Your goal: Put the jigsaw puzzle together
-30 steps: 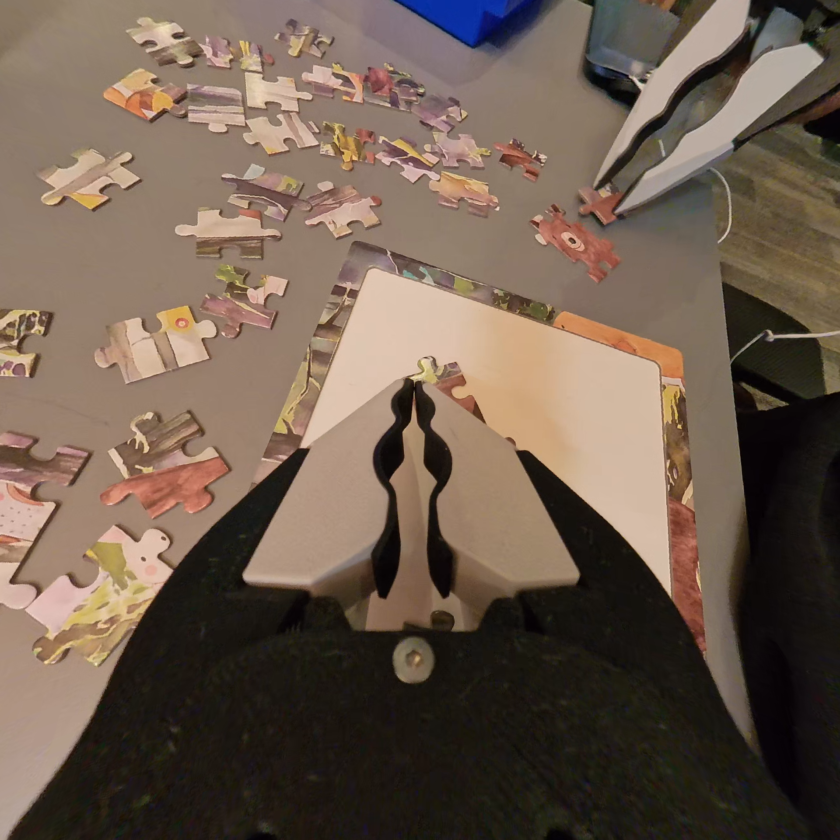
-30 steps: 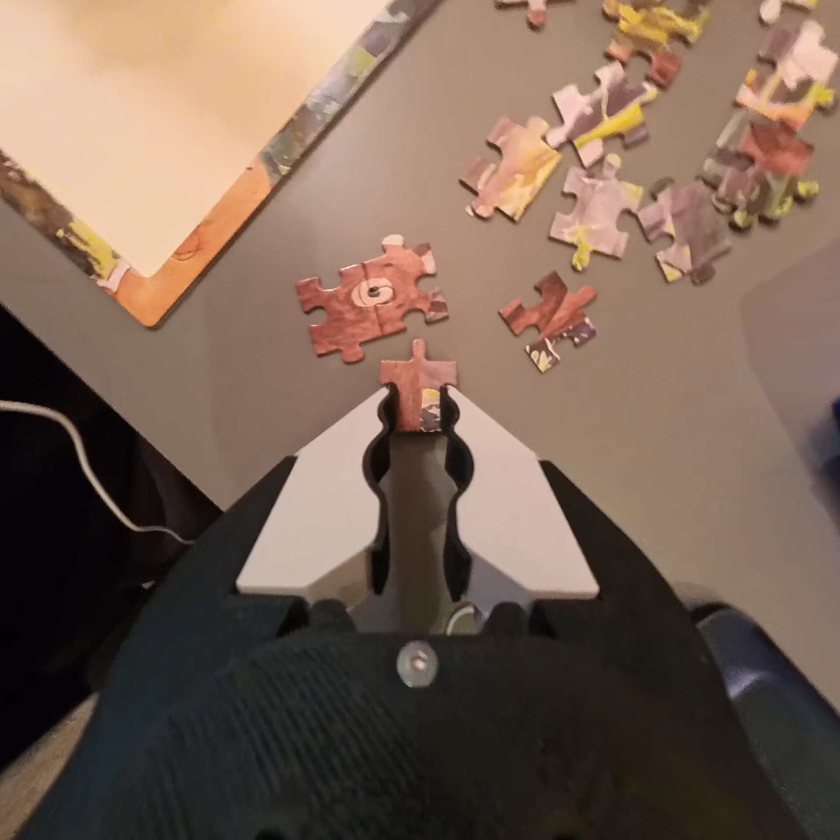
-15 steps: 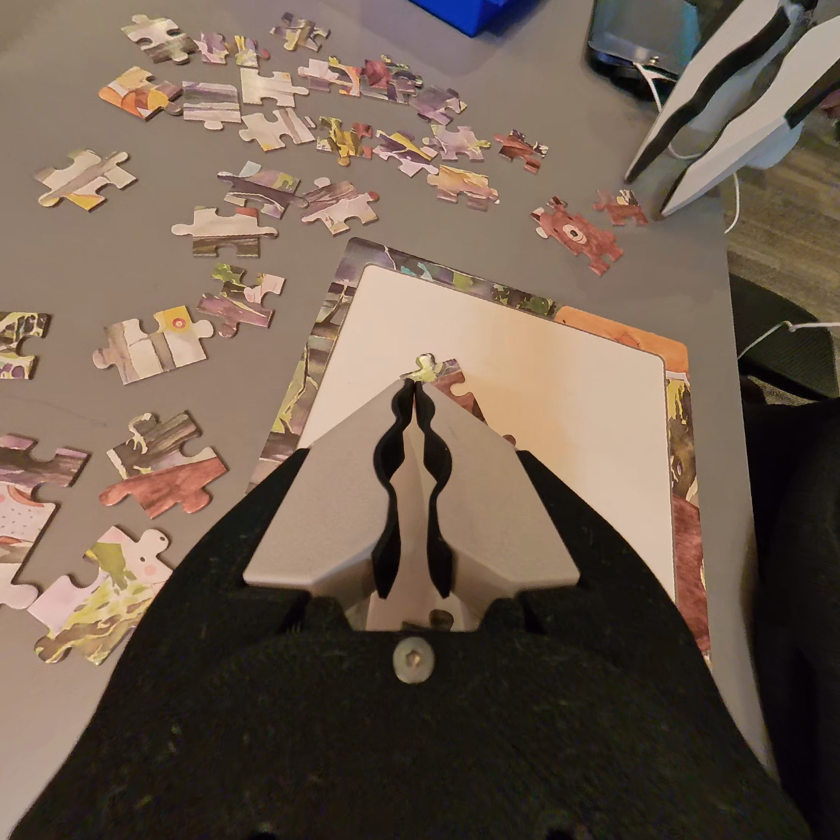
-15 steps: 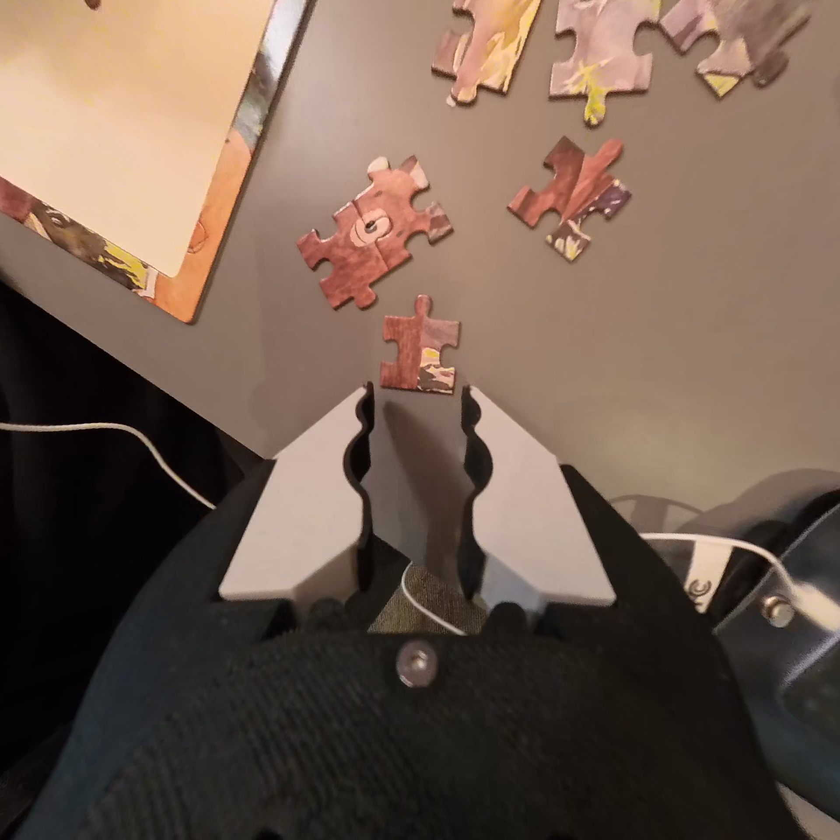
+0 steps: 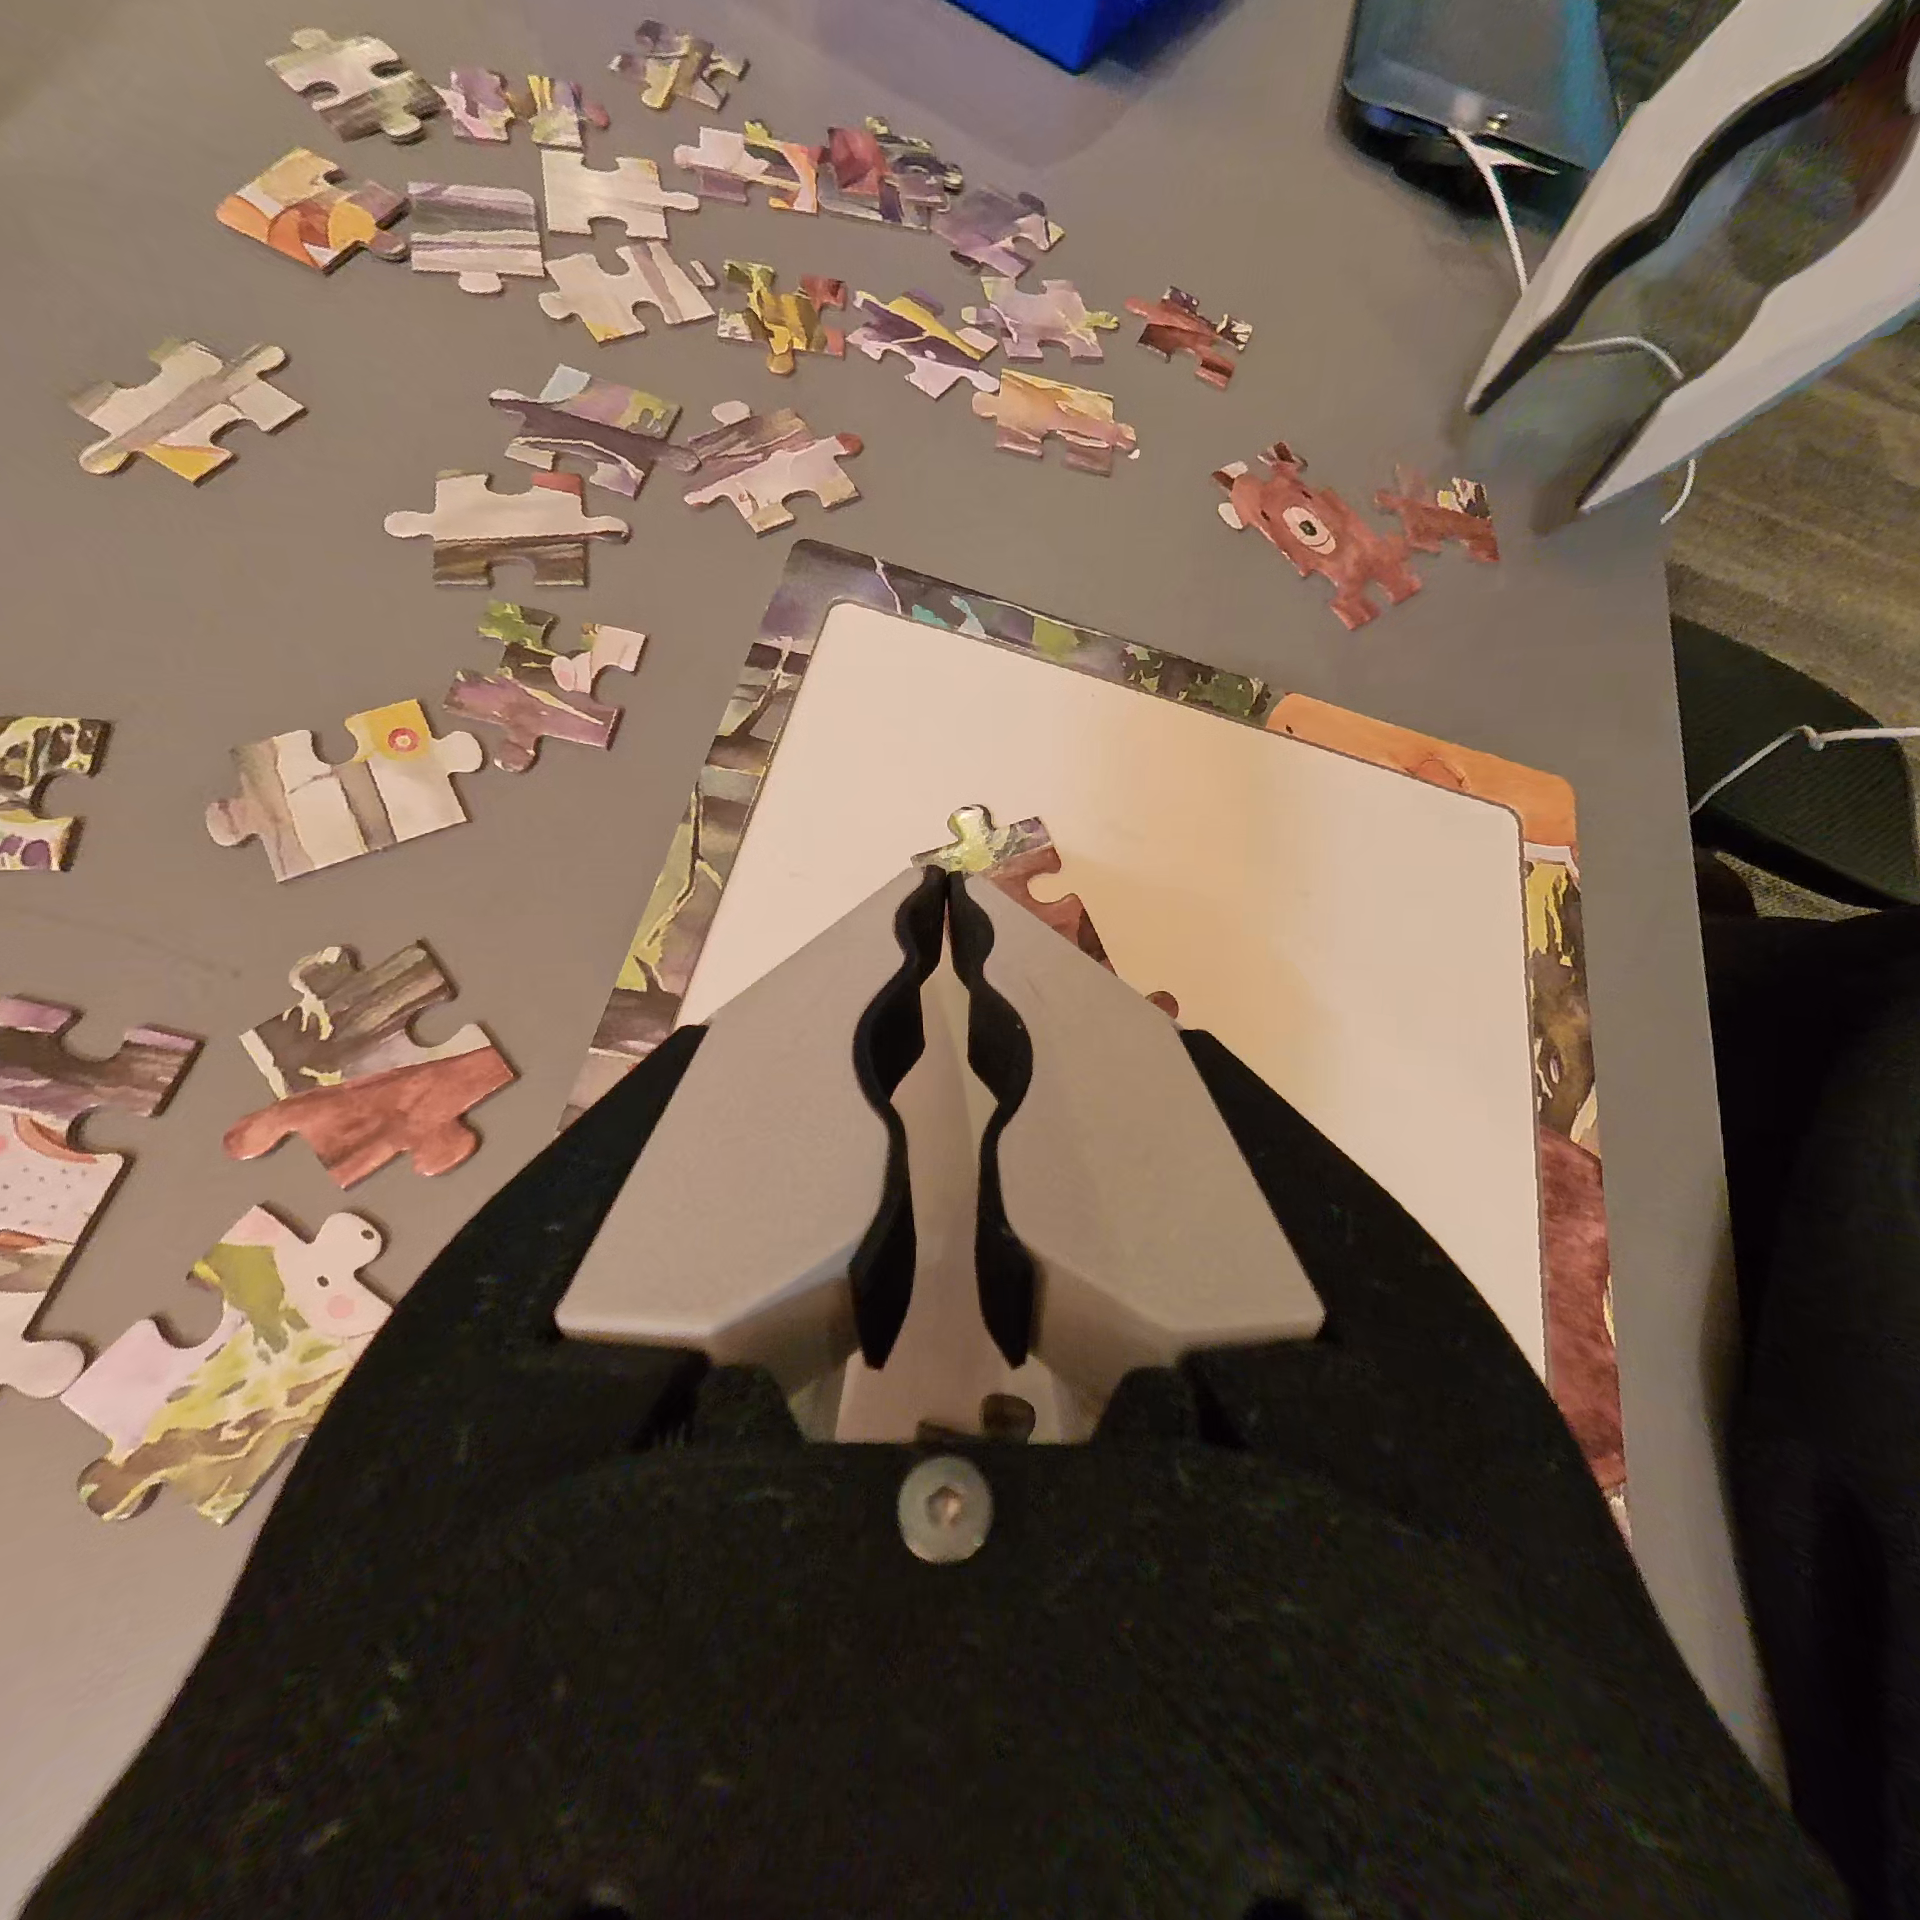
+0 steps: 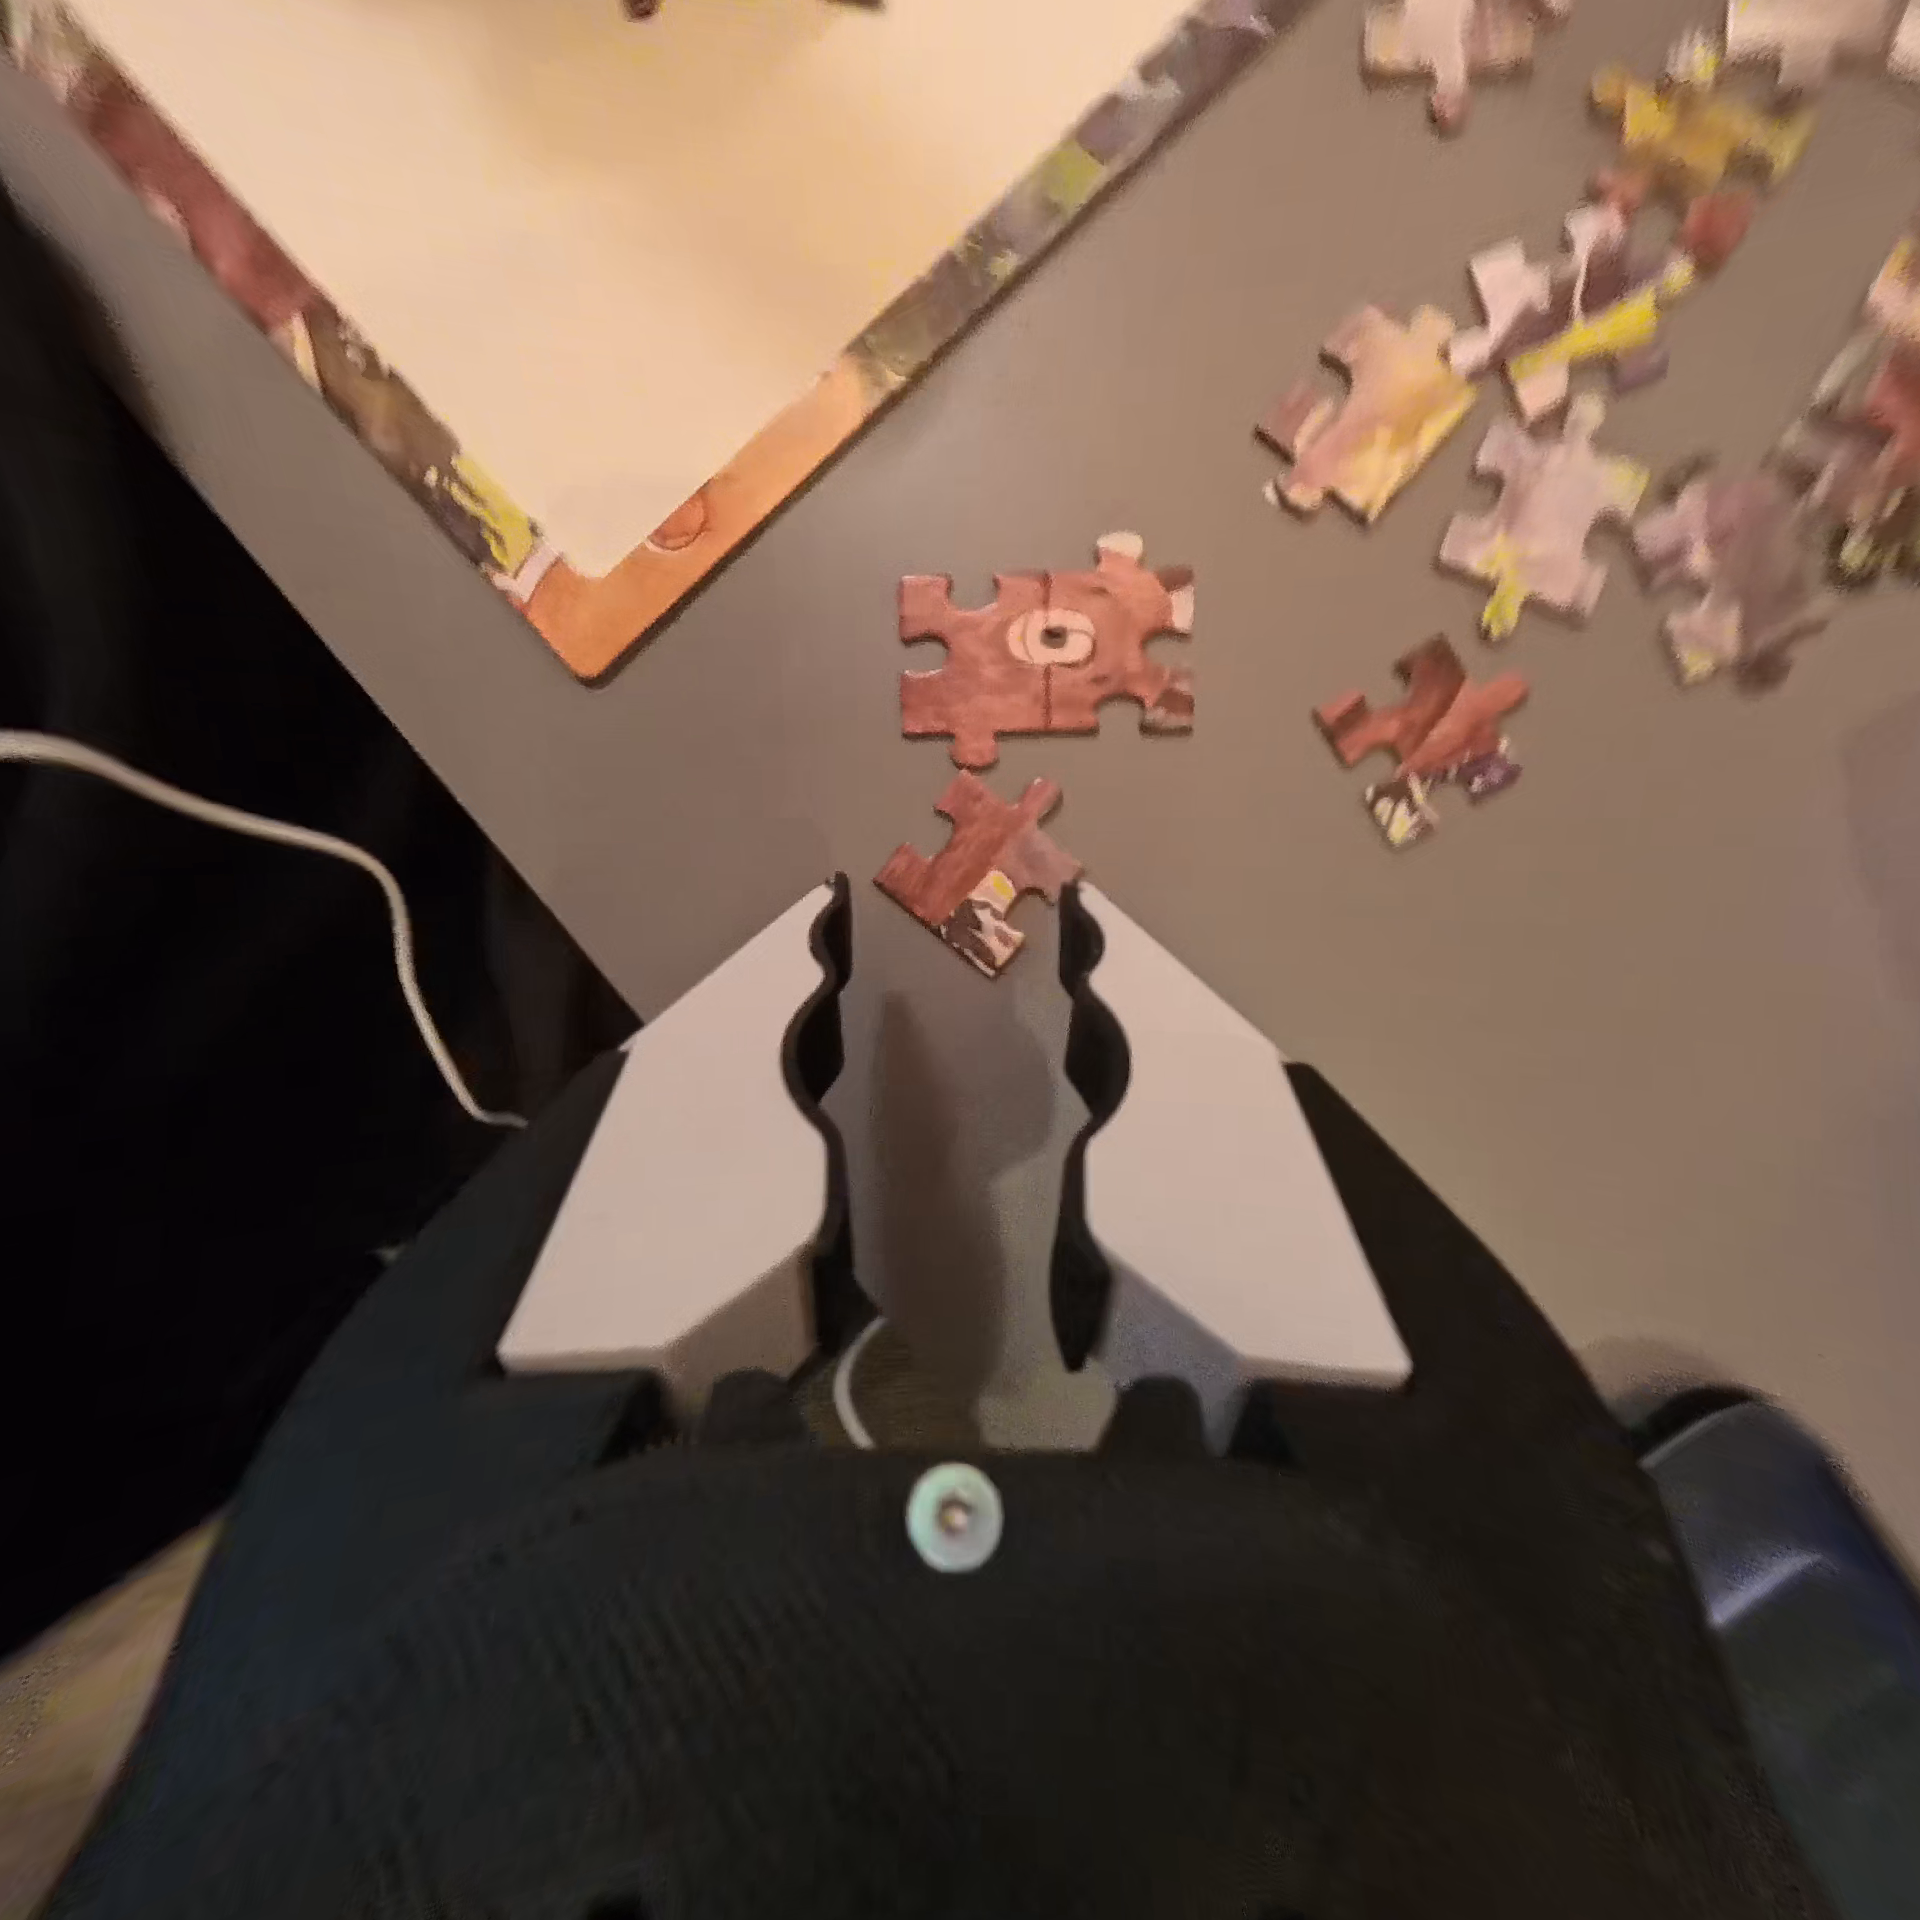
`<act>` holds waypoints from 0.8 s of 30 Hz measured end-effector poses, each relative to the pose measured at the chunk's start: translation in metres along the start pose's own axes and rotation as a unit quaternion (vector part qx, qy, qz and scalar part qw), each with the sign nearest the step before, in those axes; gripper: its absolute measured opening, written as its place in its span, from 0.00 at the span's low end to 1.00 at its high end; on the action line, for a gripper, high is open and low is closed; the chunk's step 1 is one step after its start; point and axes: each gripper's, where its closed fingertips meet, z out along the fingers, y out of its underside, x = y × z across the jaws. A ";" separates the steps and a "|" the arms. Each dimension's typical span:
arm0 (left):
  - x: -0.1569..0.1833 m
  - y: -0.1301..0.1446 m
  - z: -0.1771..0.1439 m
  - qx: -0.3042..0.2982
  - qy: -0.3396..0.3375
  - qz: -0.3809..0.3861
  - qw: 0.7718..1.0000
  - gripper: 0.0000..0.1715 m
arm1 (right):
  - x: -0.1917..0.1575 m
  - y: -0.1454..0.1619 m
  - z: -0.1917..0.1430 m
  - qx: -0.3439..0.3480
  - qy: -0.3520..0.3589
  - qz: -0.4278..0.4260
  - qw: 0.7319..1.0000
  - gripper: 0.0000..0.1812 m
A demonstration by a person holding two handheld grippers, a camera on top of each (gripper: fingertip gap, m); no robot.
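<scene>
My left gripper (image 5: 951,871) is shut on a puzzle piece (image 5: 982,840) with a green knob and holds it over the white inside of the puzzle tray (image 5: 1299,935). My right gripper (image 6: 954,888) is open and low over the grey table. A small brown piece (image 6: 977,868) lies turned between its fingertips, touching the right one. Two joined brown bear pieces (image 6: 1044,649) lie just beyond it. The left wrist view shows the right gripper (image 5: 1532,452) open, beside the small brown piece (image 5: 1439,514) and the bear pieces (image 5: 1314,535).
Several loose pieces (image 5: 582,416) are spread over the table left of and beyond the tray, and another brown piece (image 6: 1423,732) lies to my right gripper's right. A blue bin (image 5: 1049,26) and a dark device with a white cord (image 5: 1475,83) stand at the back. The table edge (image 5: 1673,665) is close on the right. My hands' fingertips stand some 20 centimetres from each other.
My right gripper opened and let go of the small brown piece, drew back, then came low again; the piece has turned on the table. My left gripper has hardly moved.
</scene>
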 end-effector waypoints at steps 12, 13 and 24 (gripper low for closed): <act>0.000 0.001 0.000 -0.002 -0.001 -0.001 1.000 0.00 | 0.007 0.005 0.020 -0.042 -0.037 -0.165 0.985 0.28; 0.000 0.000 0.000 -0.002 0.000 -0.002 1.000 0.00 | 0.005 0.005 0.021 -0.043 -0.047 -0.163 0.985 0.26; 0.000 0.000 0.000 0.000 0.006 -0.007 1.000 0.00 | 0.002 0.003 0.021 -0.025 -0.034 -0.099 0.994 0.18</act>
